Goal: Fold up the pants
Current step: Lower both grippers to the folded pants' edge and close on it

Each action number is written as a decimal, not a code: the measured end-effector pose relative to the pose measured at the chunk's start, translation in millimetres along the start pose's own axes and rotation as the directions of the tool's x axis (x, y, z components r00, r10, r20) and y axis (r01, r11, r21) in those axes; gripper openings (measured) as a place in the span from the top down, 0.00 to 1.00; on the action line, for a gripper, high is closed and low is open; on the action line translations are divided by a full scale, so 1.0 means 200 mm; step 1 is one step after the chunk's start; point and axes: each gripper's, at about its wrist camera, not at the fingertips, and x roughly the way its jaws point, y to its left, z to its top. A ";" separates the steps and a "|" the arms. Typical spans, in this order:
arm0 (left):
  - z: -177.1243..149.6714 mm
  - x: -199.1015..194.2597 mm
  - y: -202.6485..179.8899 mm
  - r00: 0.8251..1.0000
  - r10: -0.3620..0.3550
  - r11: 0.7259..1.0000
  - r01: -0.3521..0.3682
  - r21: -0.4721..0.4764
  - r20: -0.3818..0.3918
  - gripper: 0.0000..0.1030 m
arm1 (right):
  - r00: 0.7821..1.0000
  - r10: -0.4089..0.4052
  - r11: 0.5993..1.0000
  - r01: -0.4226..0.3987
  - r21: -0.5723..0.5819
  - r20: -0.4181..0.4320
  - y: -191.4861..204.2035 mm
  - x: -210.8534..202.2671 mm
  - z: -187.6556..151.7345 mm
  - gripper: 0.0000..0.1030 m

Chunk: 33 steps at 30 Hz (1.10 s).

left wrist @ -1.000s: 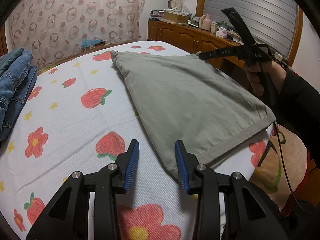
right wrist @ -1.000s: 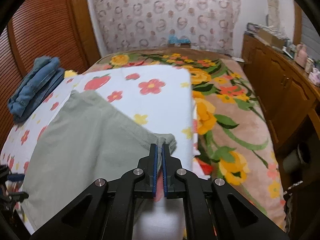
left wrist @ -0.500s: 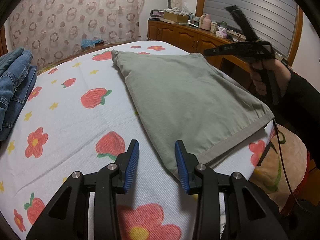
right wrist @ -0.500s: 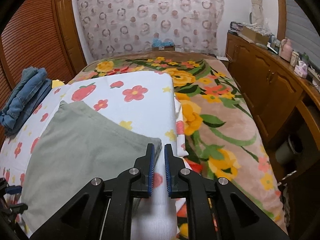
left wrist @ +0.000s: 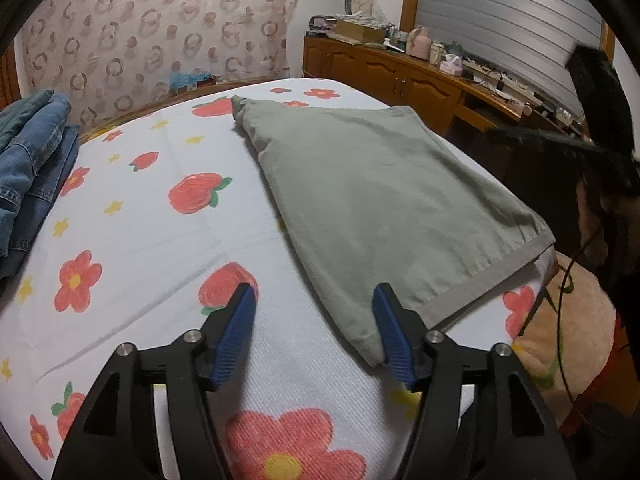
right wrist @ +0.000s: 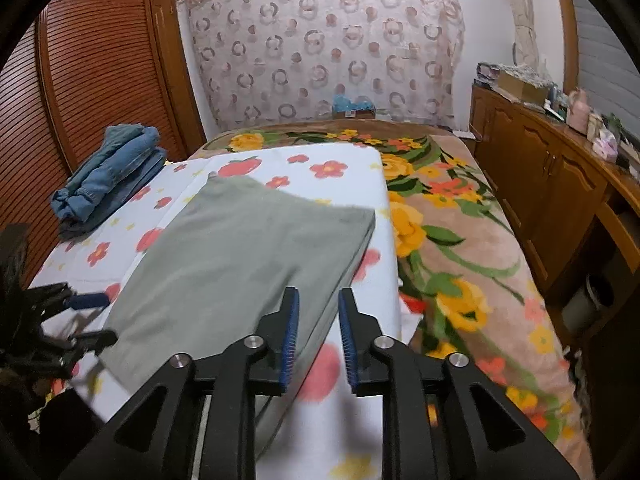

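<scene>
The folded green pants (left wrist: 384, 204) lie flat, long axis running away from the left gripper (left wrist: 314, 334), whose just-widened jaws straddle their near corner. The right gripper (right wrist: 318, 342), also just parted, holds nothing; its near edge is blurred.

Grey-green pants (left wrist: 384, 200), folded flat on sheet

Soft, even indoor light, a little dim — no glare, only faint shadows under the tongs. Both fisheye views bow straight lines and darken to a black rim all round. The left wrist view is sharp, save a smeared dark shape at three o'clock; the right wrist view is motion-blurred throughout.
</scene>
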 end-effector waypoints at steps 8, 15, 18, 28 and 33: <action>0.02 -0.06 -0.01 0.999 0.003 1.000 -0.003 0.001 0.049 0.23 | 1.000 0.010 0.999 -0.010 0.047 0.003 0.03 -0.11 -0.12 0.66; 0.02 -0.07 0.00 0.998 0.021 1.000 -0.021 0.008 0.051 0.24 | 1.000 0.029 0.999 -0.029 0.041 0.004 0.09 -0.15 -0.18 0.64; 0.01 -0.05 0.01 0.999 0.027 1.000 -0.027 0.010 0.038 0.25 | 0.999 0.040 0.998 -0.039 0.047 -0.021 0.11 -0.15 -0.21 0.64; -0.02 0.00 0.02 0.999 0.034 0.999 -0.034 0.006 -0.003 0.26 | 0.996 0.043 0.999 -0.041 0.031 -0.080 0.13 -0.14 -0.24 0.75; -0.02 -0.01 0.01 1.000 0.021 1.000 -0.021 0.010 0.008 0.31 | 0.995 0.029 0.999 -0.026 0.030 -0.092 0.15 -0.13 -0.25 0.75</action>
